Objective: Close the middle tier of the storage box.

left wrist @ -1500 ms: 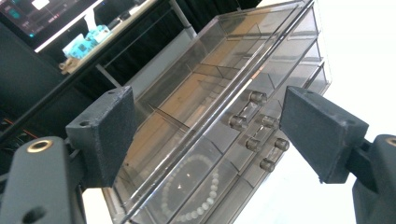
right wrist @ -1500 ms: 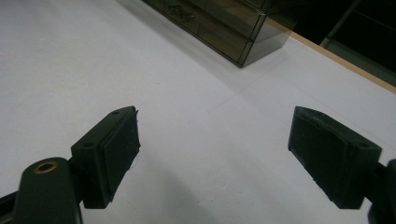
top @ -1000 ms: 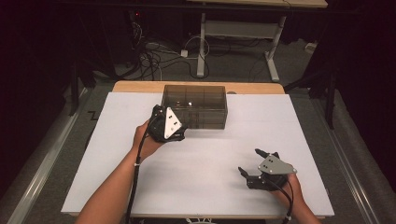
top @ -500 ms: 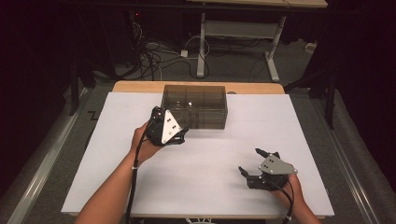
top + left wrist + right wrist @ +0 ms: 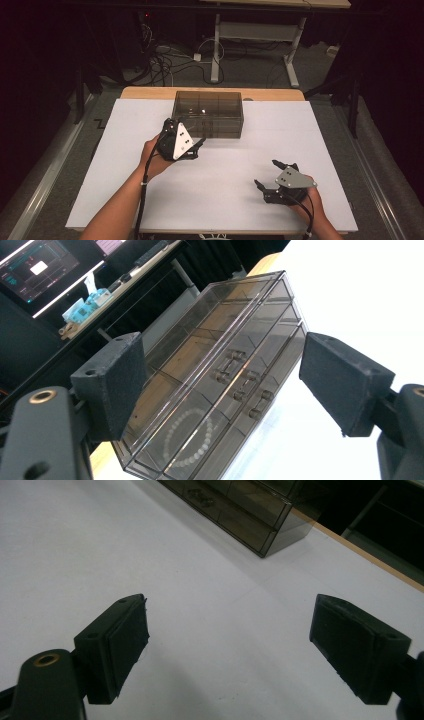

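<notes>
Our left claw [image 5: 196, 148] hangs just in front of the drawer box [image 5: 208, 113], its jaws spread wide and gripping nothing. In the left gripper view we see the box [image 5: 220, 385] tilted between those jaws, since the hand is rolled over: smoky clear plastic, three tiers of drawers with small knobs [image 5: 235, 375] on their fronts, all of them closed. A ring of pale beads [image 5: 187, 437] shows through the wall of the lowest drawer. We hold our right claw [image 5: 272, 179] low over the white sheet [image 5: 125, 165] at the near right, well apart from the box, jaws also wide and empty. In the right gripper view we see bare sheet [image 5: 100, 545] between its jaws, with a corner of the box [image 5: 240, 510] farther off. We find the box standing at the far middle of the sheet, close to the bare wooden edge [image 5: 150, 93] of the table.
</notes>
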